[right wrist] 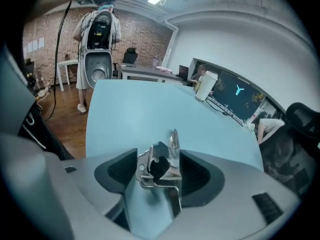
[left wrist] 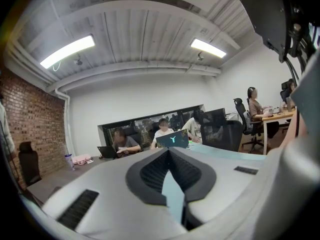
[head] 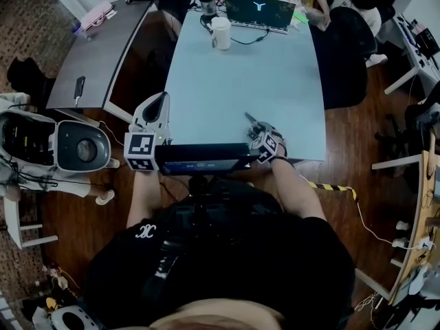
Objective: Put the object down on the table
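— What is lying at the near edge of the table [head: 275, 81]?
— A metal piece [right wrist: 162, 169] is lying at six o'clock, between the spread jaws of the right gripper [right wrist: 159, 156]. The left gripper [head: 162, 98] is hovering at seven o'clock, by the corner.
— And the far end?
— A cup [head: 221, 33] is standing at eleven o'clock, and a laptop [head: 260, 10] is sitting near it at twelve. A second table [head: 103, 53] is standing off at nine o'clock, with a phone [head: 80, 86] lying on its near end.

Open laptop [head: 258, 10] beside white cup [head: 221, 33]
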### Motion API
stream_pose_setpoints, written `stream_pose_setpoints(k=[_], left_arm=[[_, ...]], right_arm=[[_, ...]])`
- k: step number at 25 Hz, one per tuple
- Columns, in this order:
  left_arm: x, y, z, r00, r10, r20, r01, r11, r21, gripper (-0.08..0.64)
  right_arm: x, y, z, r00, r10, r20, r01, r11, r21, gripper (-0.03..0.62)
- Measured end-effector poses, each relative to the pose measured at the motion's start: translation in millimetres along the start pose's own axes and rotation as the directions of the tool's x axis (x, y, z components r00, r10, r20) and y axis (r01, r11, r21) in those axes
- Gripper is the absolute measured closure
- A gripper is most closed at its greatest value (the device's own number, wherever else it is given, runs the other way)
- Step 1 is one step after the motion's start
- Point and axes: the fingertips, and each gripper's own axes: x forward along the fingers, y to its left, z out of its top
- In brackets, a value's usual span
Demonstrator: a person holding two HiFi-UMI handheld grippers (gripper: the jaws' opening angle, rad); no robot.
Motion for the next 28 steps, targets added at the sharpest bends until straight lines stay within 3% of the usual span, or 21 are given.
stream_pose_setpoints(k=[6, 8, 11, 12, 13, 15, 17, 22, 25, 28], left_arm=[[9, -4, 1, 1.000, -0.012, 0.006, 0.012, 1.000, -0.009, 0.555], [10, -5, 3, 1.000, -0.015, 0.013, 0.016, 1.000, -0.012, 0.555], [14, -7, 3, 1.000, -0.021, 0.018, 0.022, 1.000, -0.014, 0.555], [15, -7, 4, 1.000, -0.023, 0.020, 0.024, 1.000, -0.014, 0.555], [17, -7, 4, 0.999, -0.025, 0.023, 0.026, 1.000, -0.015, 0.555], [19, -9, 7, 0.999, -0.030, 0.031, 0.031, 0.999, -0.015, 0.555], [19, -12, 9, 0.999, -0.033, 0.037, 0.034, 0.999, -0.017, 0.555], [21, -26, 16, 0.997, -0.049, 0.052, 0.050, 0.999, -0.012, 0.555], [23, -36, 22, 0.997, -0.058, 0.058, 0.058, 0.998, -0.006, 0.555], [21, -46, 26, 0.996, -0.065, 0.057, 0.065, 0.998, -0.002, 0.555]], right_arm=[[-17, -1, 24, 0.983, 0.081, 0.168, -0.102, 0.987, 0.123, 0.288], [-39, -13, 41, 0.962, 0.049, 0.270, -0.107, 0.973, 0.205, 0.289], [-84, -49, 70, 0.903, -0.087, 0.420, -0.075, 0.932, 0.355, 0.290], [-101, -66, 78, 0.875, -0.150, 0.461, -0.059, 0.911, 0.408, 0.325], [-119, -83, 85, 0.839, -0.215, 0.499, -0.047, 0.886, 0.461, 0.453], [-162, -116, 101, 0.754, -0.334, 0.566, -0.035, 0.839, 0.543, 0.577], [-210, -140, 116, 0.662, -0.426, 0.617, -0.007, 0.820, 0.573, 0.603], [-316, -164, 151, 0.457, -0.534, 0.711, 0.119, 0.830, 0.546, 0.614], [-358, -163, 154, 0.377, -0.578, 0.724, 0.187, 0.813, 0.551, 0.614], [-388, -154, 151, 0.335, -0.600, 0.727, 0.232, 0.800, 0.553, 0.615]])
